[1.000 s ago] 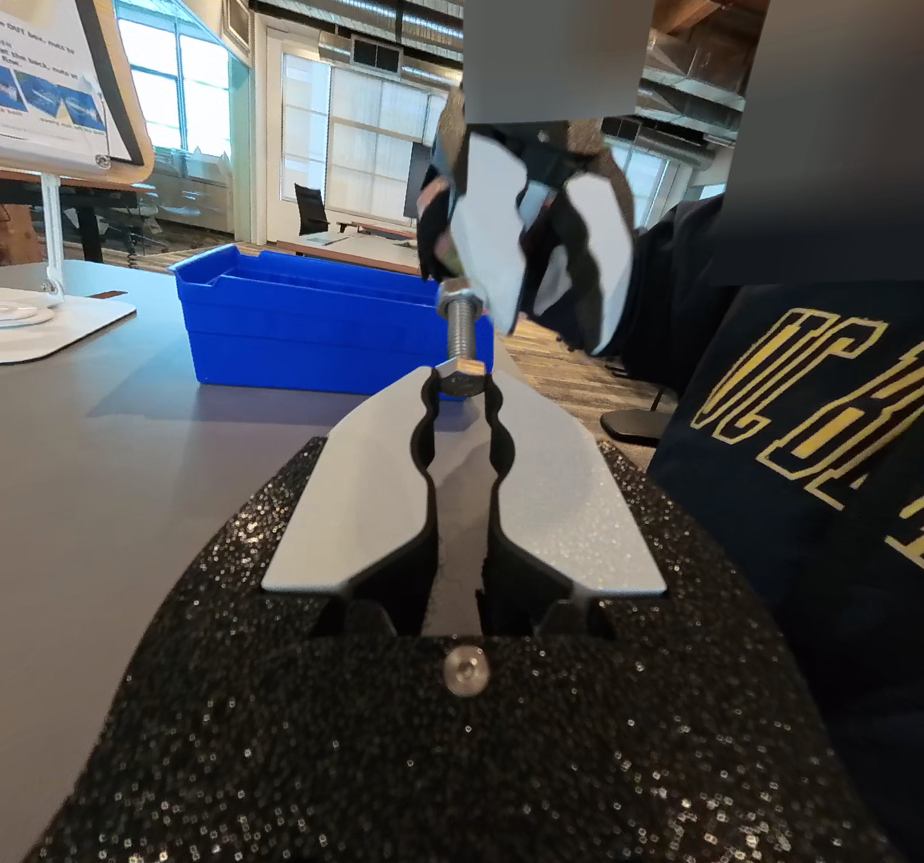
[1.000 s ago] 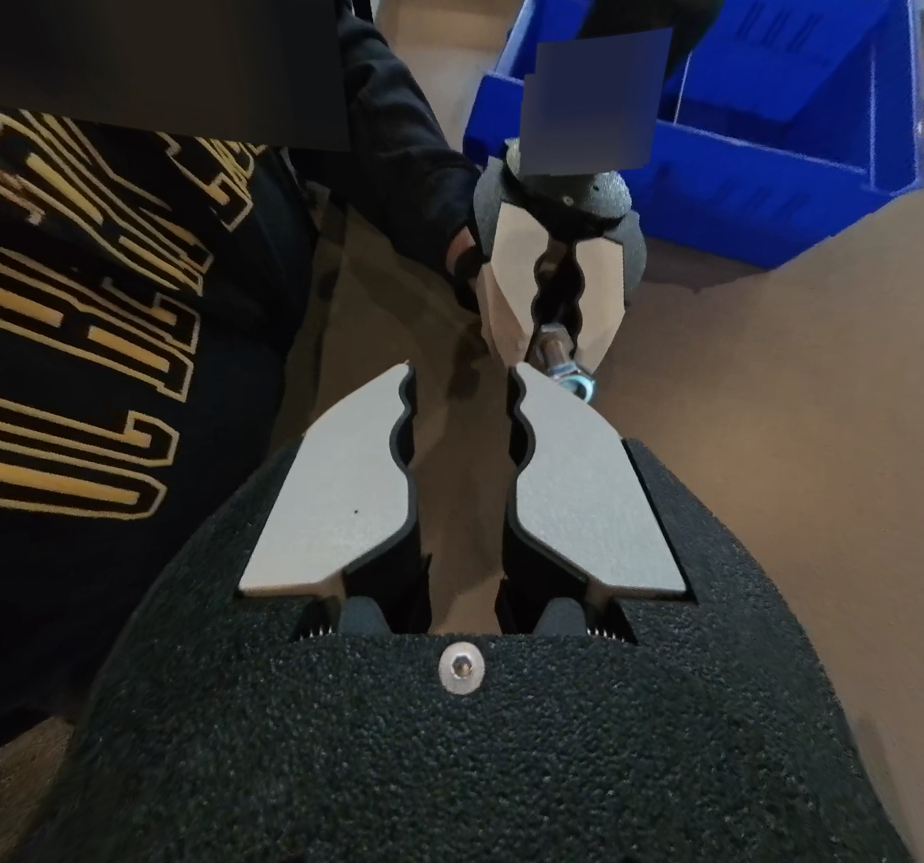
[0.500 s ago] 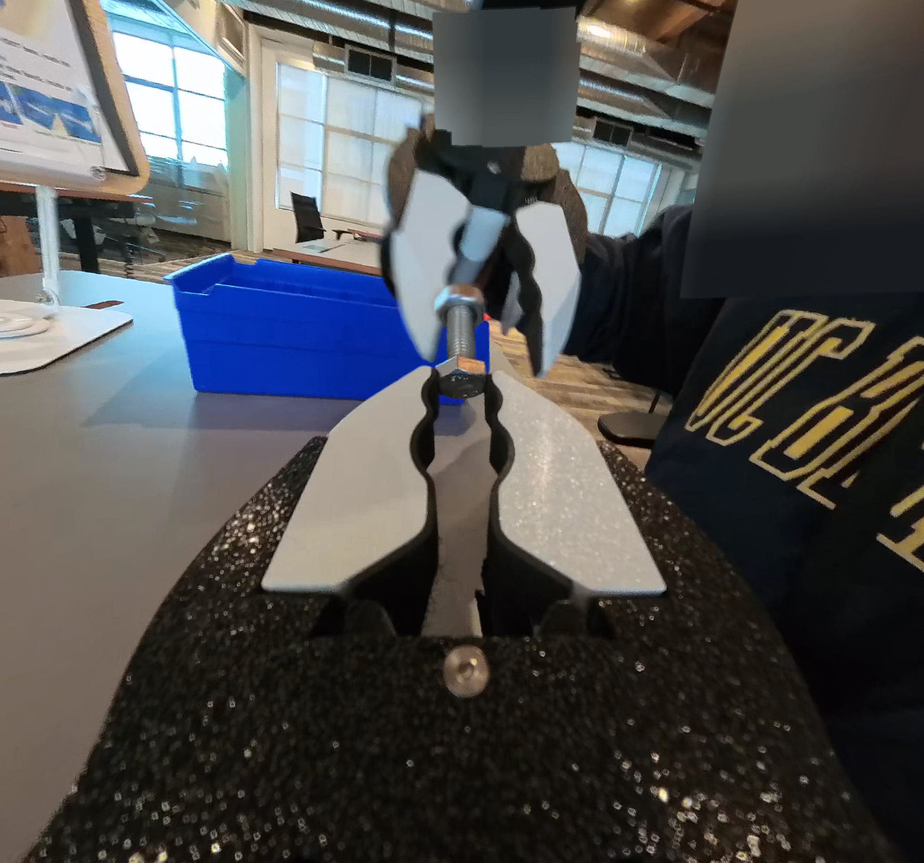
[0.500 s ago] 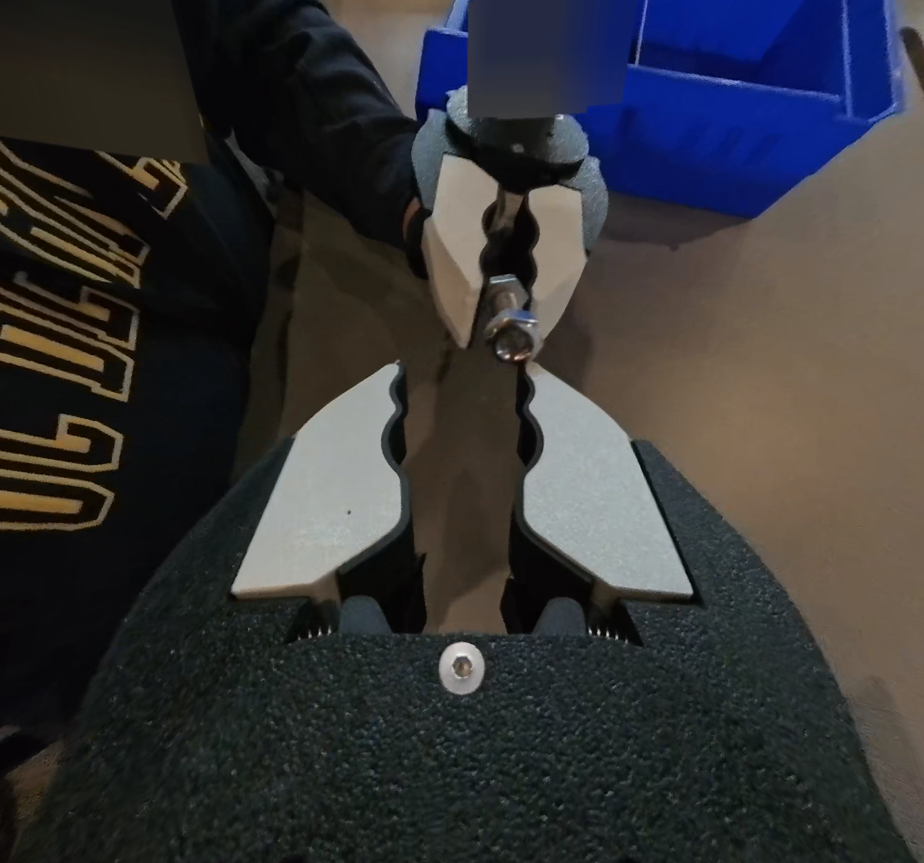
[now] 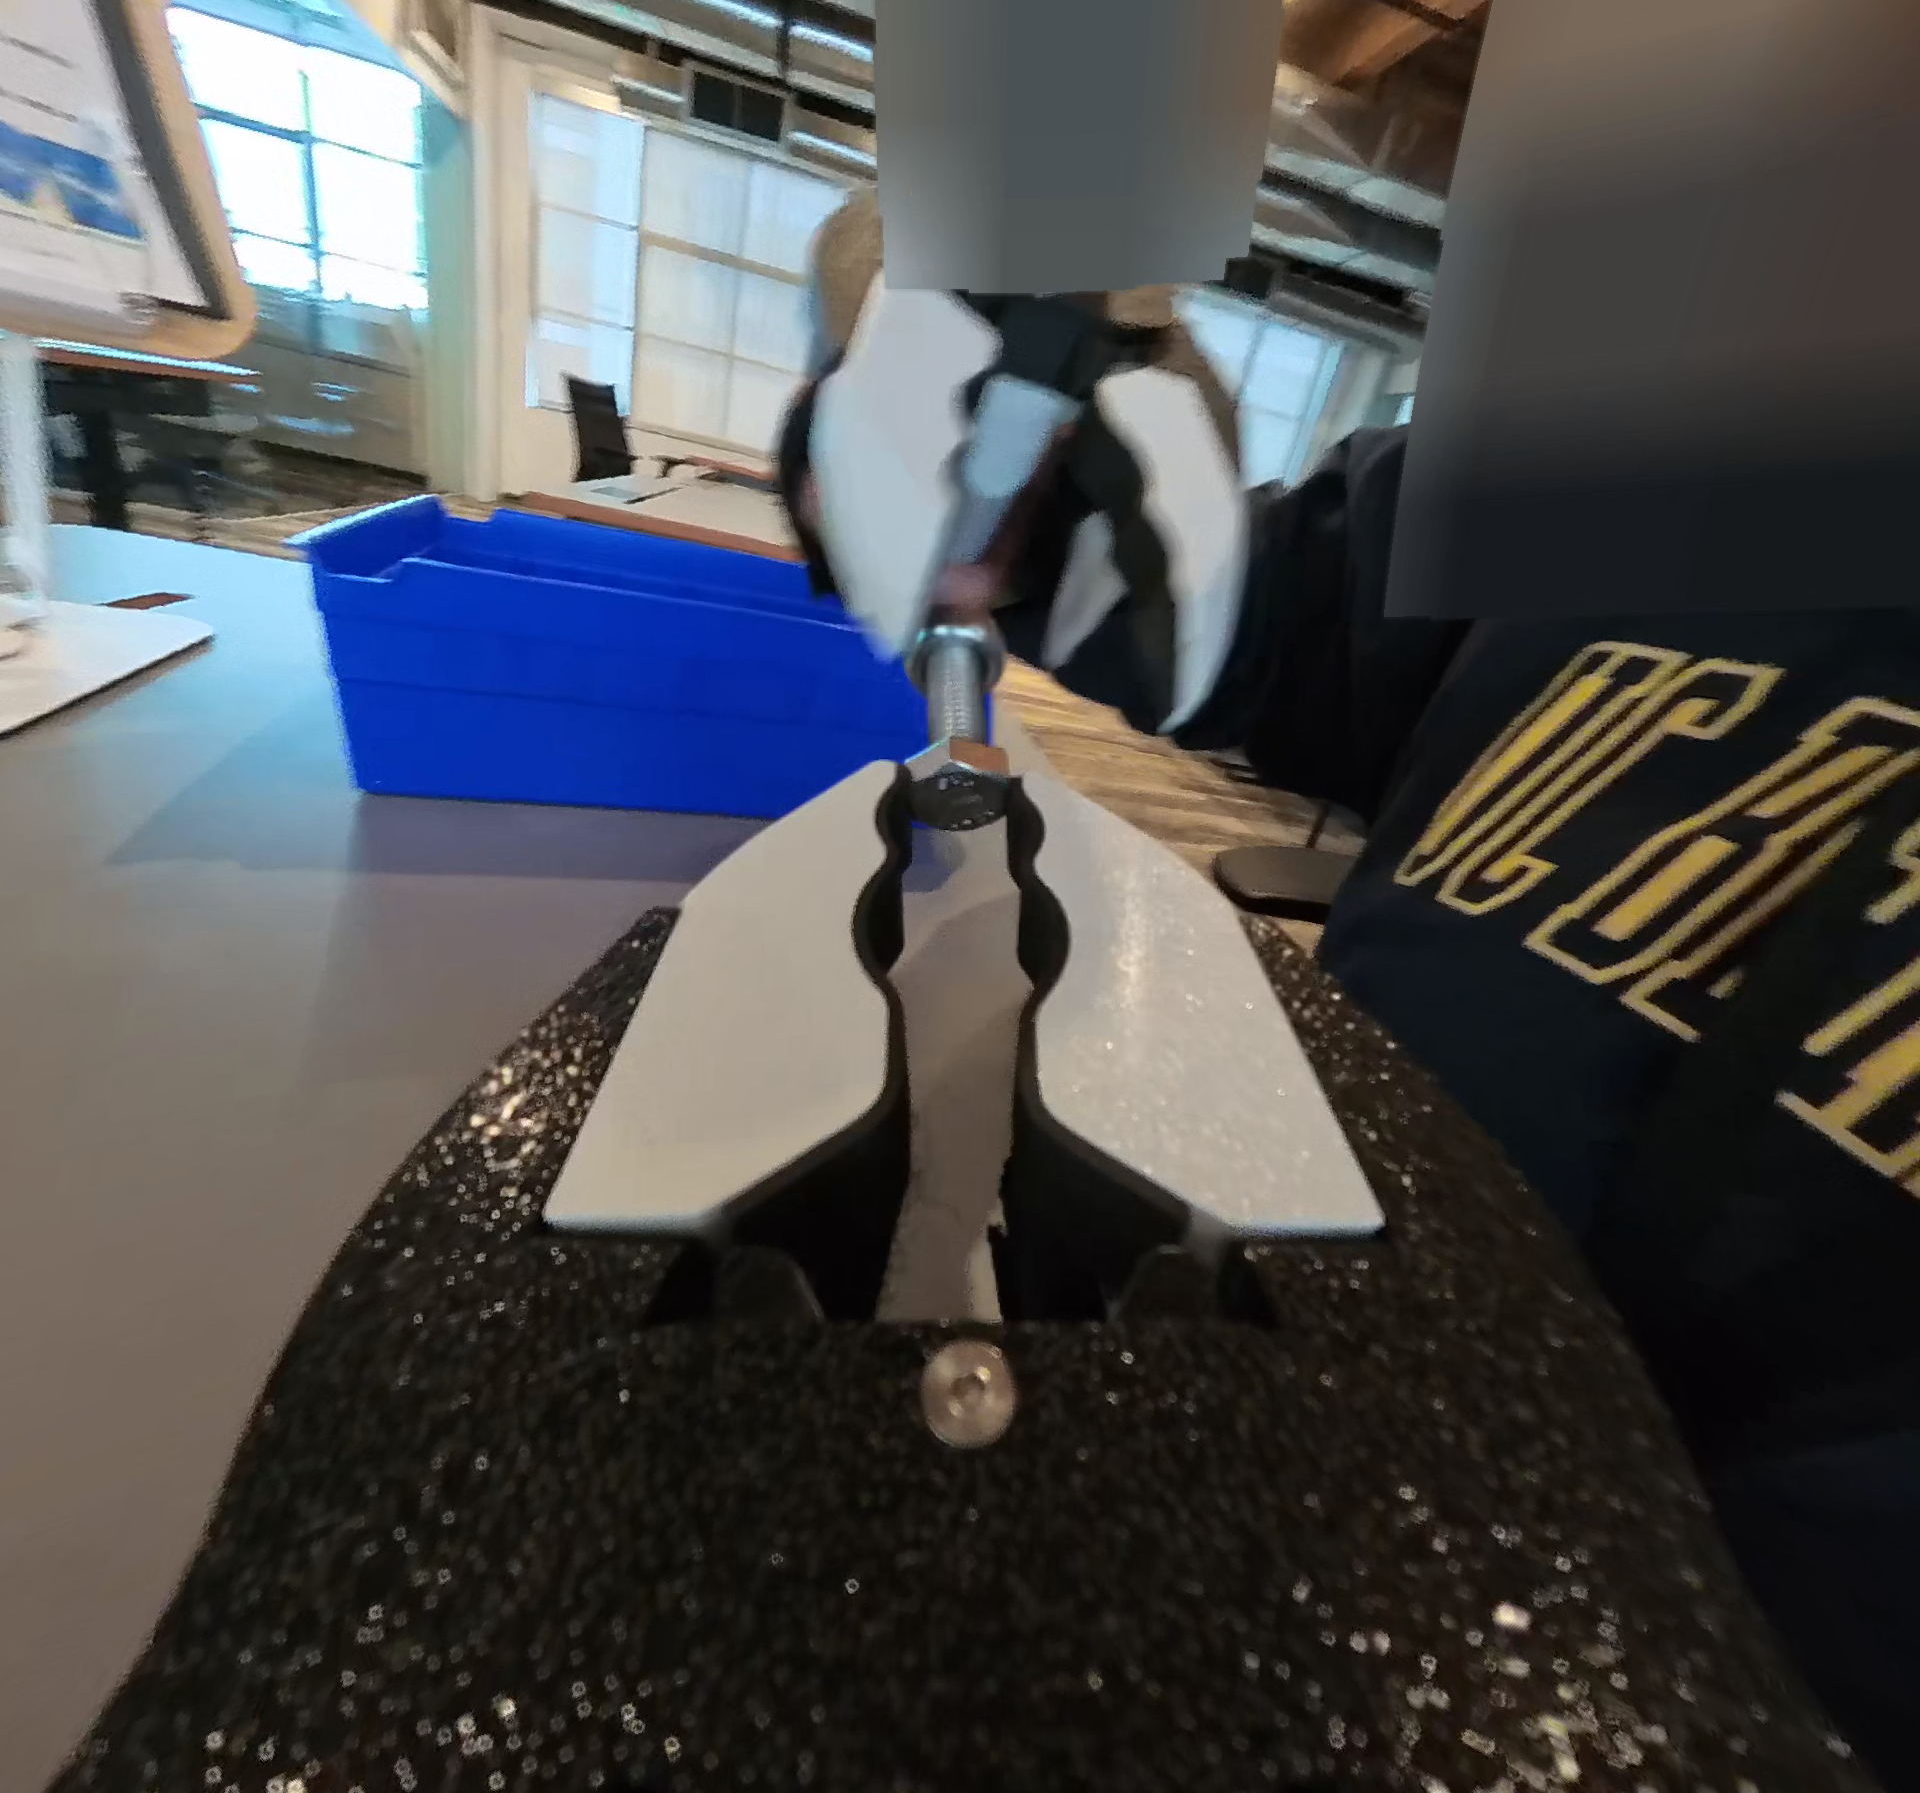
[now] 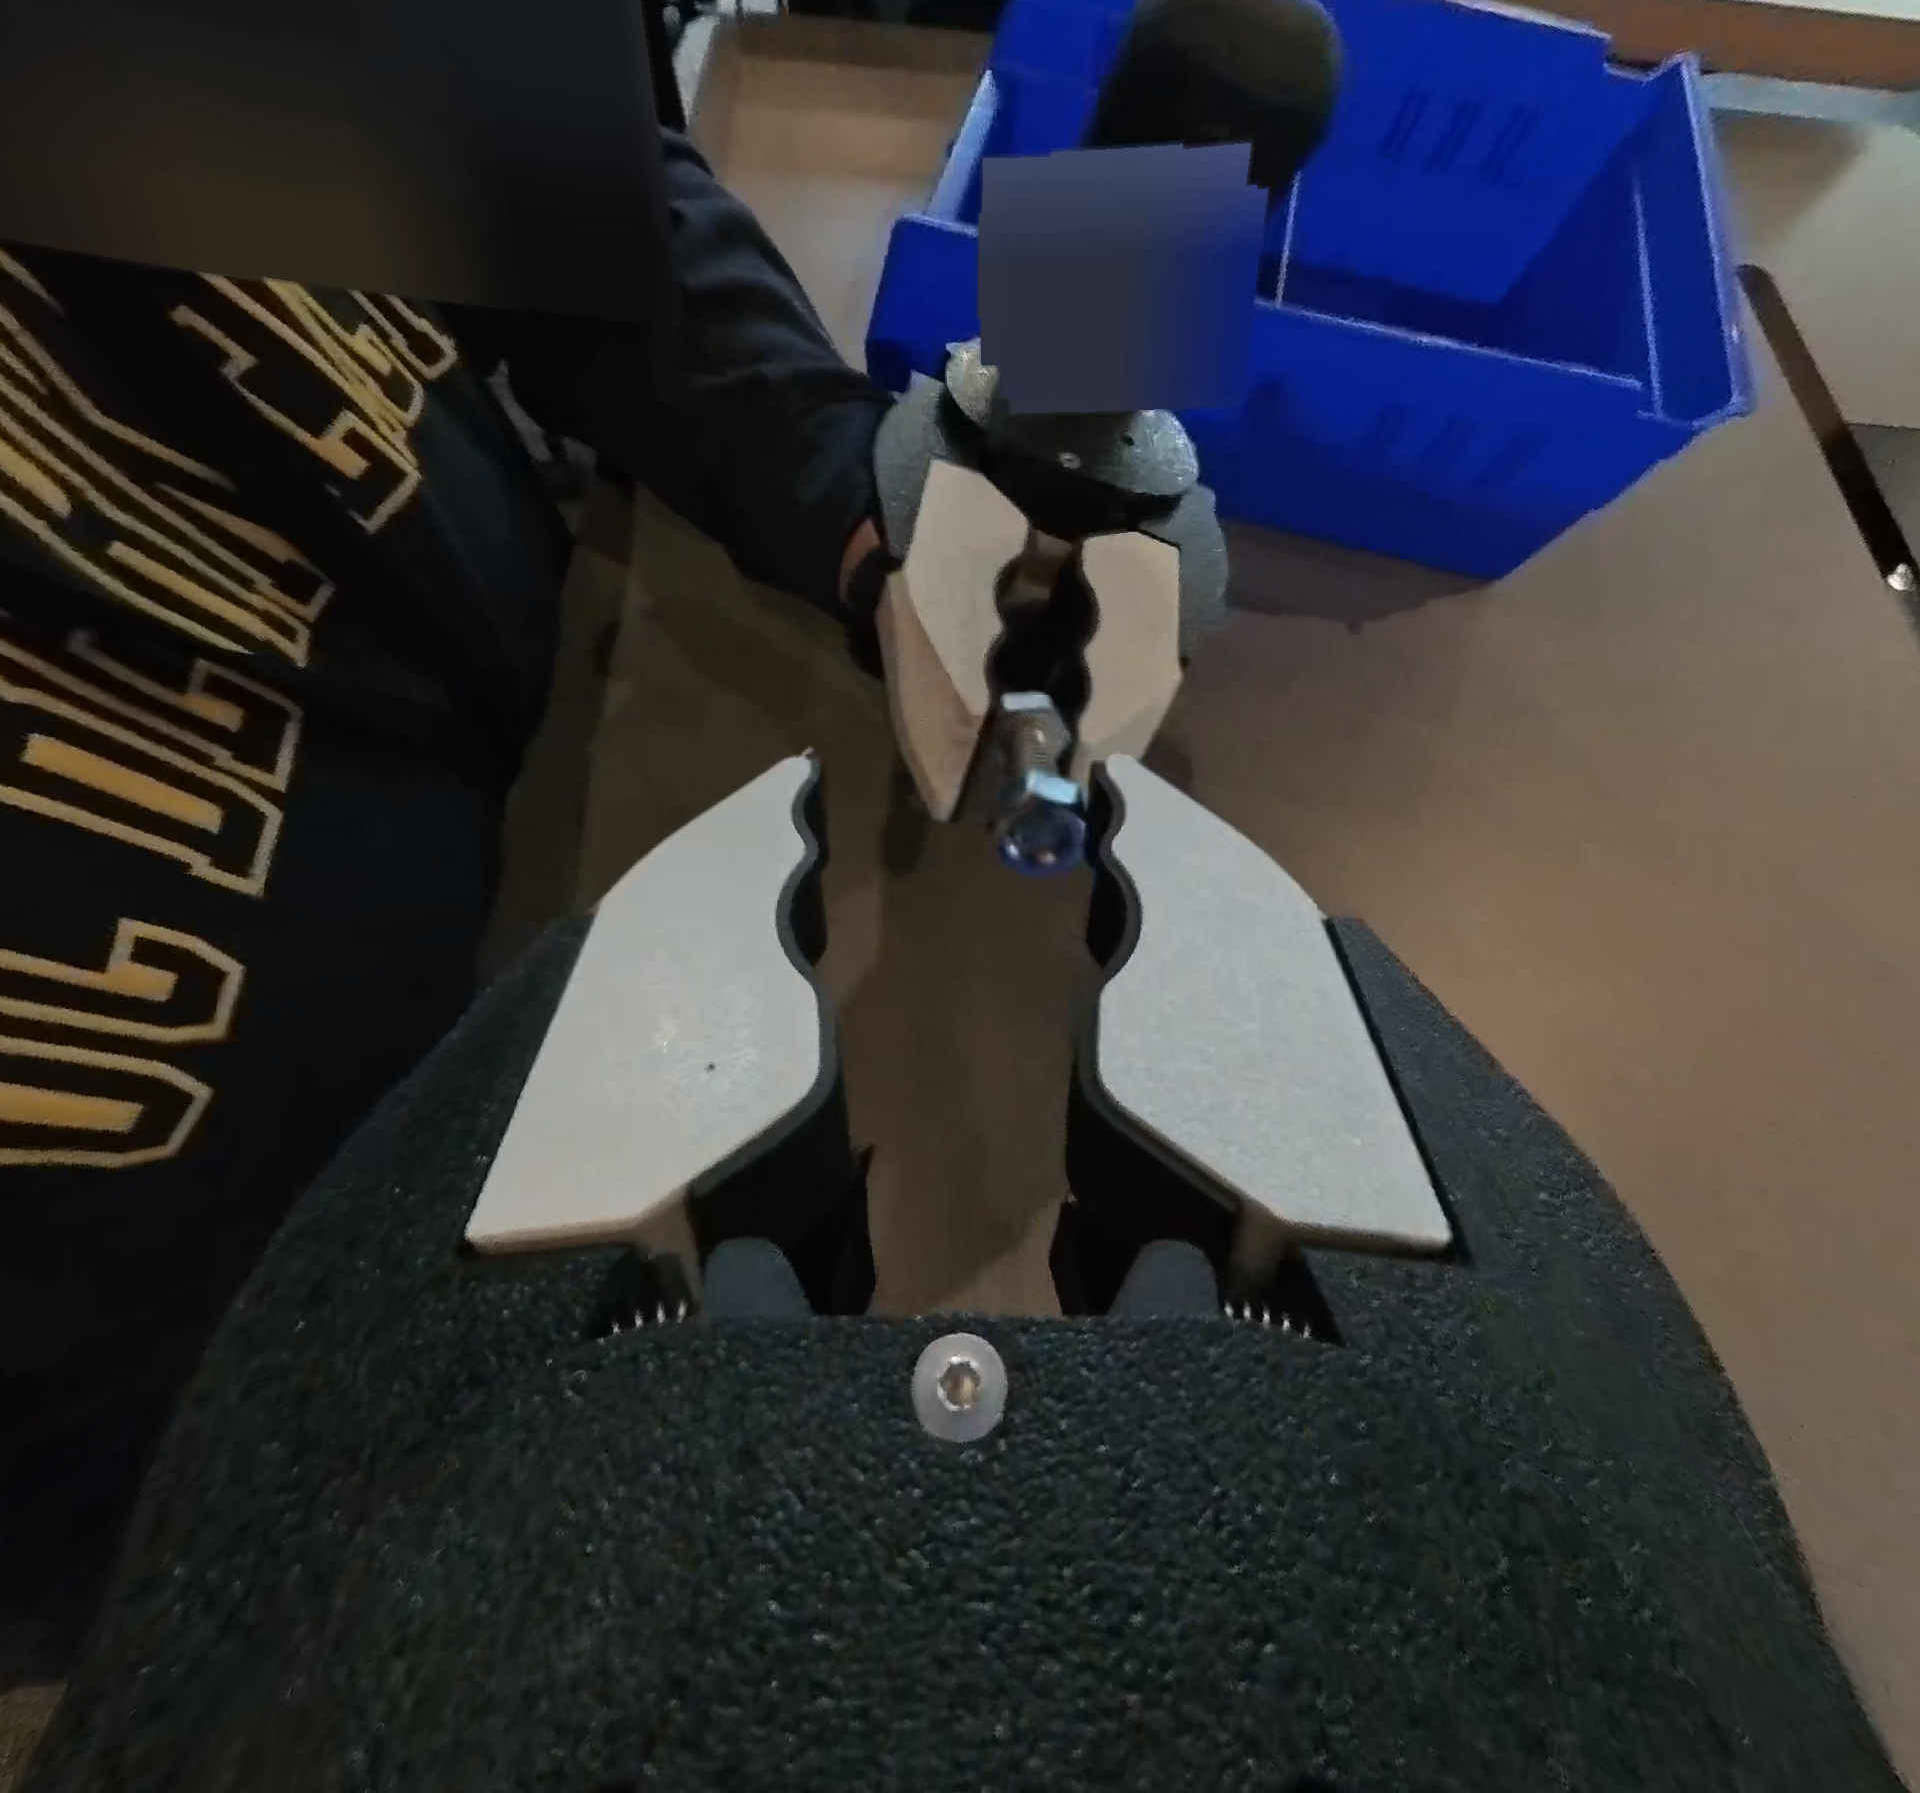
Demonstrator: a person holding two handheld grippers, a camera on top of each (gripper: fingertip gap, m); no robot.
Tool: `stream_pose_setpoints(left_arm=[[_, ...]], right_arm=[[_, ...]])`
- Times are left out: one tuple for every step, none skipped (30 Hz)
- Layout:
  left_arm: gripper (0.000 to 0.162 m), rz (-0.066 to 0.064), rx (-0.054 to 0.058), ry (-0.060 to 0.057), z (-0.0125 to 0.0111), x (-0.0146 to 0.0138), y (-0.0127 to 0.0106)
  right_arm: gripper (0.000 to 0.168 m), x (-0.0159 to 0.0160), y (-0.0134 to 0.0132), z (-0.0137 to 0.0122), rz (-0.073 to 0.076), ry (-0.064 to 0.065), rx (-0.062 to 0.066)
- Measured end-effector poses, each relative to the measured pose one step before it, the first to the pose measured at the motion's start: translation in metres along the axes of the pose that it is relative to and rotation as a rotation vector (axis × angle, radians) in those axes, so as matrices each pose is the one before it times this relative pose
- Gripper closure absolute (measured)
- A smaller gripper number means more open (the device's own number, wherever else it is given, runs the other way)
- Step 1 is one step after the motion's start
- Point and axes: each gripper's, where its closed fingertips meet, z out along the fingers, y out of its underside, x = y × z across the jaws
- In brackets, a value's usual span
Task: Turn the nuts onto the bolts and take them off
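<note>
My left gripper (image 5: 956, 787) is shut on the hex head of a steel bolt (image 5: 961, 704), which points away from it and a little upward. A nut (image 5: 954, 647) sits near the bolt's far end. My right gripper (image 6: 963, 772) is open, facing the left one. The nut (image 6: 1039, 793) and the bolt's end (image 6: 1039, 844) lie between its fingertips, close to the right finger (image 6: 1195, 964). I cannot tell if that finger touches the nut. The right gripper also shows in the left wrist view (image 5: 1039, 678), and the left gripper in the right wrist view (image 6: 1029, 756).
A blue plastic bin (image 5: 623, 663) stands on the grey table (image 5: 260, 912) behind the grippers; it also shows in the right wrist view (image 6: 1455, 455). A person in a dark sweatshirt (image 5: 1662, 912) is close on the right. A sign on a white stand (image 5: 83, 133) is at far left. My left and right fingertips are right by each other.
My right gripper has swung in from the side, lined up facing the bolt's end, and opened a little wider around the nut. The left gripper has kept its hold on the bolt head.
</note>
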Motion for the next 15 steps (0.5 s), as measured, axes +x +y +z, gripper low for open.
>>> stream_pose_setpoints(left_arm=[[0.145, -0.0073, 0.0113, 0.0047, 0.00011, 0.00065, -0.00120], [0.145, -0.0055, 0.0071, 0.0004, -0.00066, -0.00041, -0.00074], [0.145, -0.0019, 0.0009, -0.0029, -0.00085, -0.00113, -0.00011], [0.145, 0.0007, 0.0001, -0.0051, -0.00065, -0.00115, 0.00006], [0.145, -0.0001, 0.0030, -0.0073, -0.00048, -0.00127, -0.00051], [0.145, -0.0005, -0.0004, -0.0073, -0.00032, -0.00125, -0.00019], [0.145, 0.0002, -0.0048, -0.0049, -0.00020, -0.00110, 0.00075], [0.145, -0.0016, -0.0052, -0.0026, 0.00001, -0.00070, 0.00106], [0.145, -0.0010, -0.0038, -0.0022, 0.00028, -0.00050, 0.00106], [0.145, -0.0013, -0.0024, -0.0006, 0.00023, -0.00027, 0.00053], [0.145, -0.0008, 0.0008, -0.0011, -0.00015, -0.00033, -0.00009], [0.145, -0.0014, -0.0018, -0.0035, -0.00036, -0.00079, 0.00008], [0.145, -0.0003, -0.0057, -0.0030, -0.00016, -0.00070, 0.00102], [0.145, 0.0013, -0.0074, -0.0013, 0.00026, -0.00041, 0.00138], [0.145, 0.0003, -0.0055, -0.0002, 0.00041, -0.00004, 0.00106]], right_arm=[[0.120, 0.00204, 0.00552, 0.00101, 0.0007, 0.0086, -0.0271], [0.120, 0.00065, 0.00582, 0.00149, 0.0050, 0.0018, -0.0265], [0.120, -0.00083, 0.00423, 0.00157, 0.0088, -0.0066, -0.0131], [0.119, -0.00107, 0.00297, 0.00087, 0.0110, -0.0094, -0.0040], [0.122, -0.00286, 0.00257, 0.00015, 0.0103, -0.0212, -0.0037], [0.124, -0.00339, 0.00109, -0.00012, 0.0109, -0.0237, 0.0034], [0.125, -0.00349, -0.00058, -0.00022, 0.0054, -0.0193, 0.0117], [0.125, -0.00408, -0.00141, -0.00005, -0.0016, -0.0201, 0.0128], [0.125, -0.00282, -0.00206, -0.00013, -0.0059, -0.0103, 0.0127], [0.126, -0.00293, -0.00292, -0.00010, -0.0089, -0.0112, 0.0155], [0.126, -0.00194, -0.00310, -0.00012, -0.0062, -0.0065, 0.0160], [0.126, -0.00053, -0.00273, -0.00011, -0.0041, -0.0004, 0.0138], [0.125, -0.00020, -0.00284, 0.00005, -0.0053, -0.0003, 0.0151], [0.125, 0.00031, -0.00310, -0.00017, -0.0045, 0.0006, 0.0181], [0.125, 0.00068, -0.00240, -0.00018, 0.0000, 0.0010, 0.0125]])
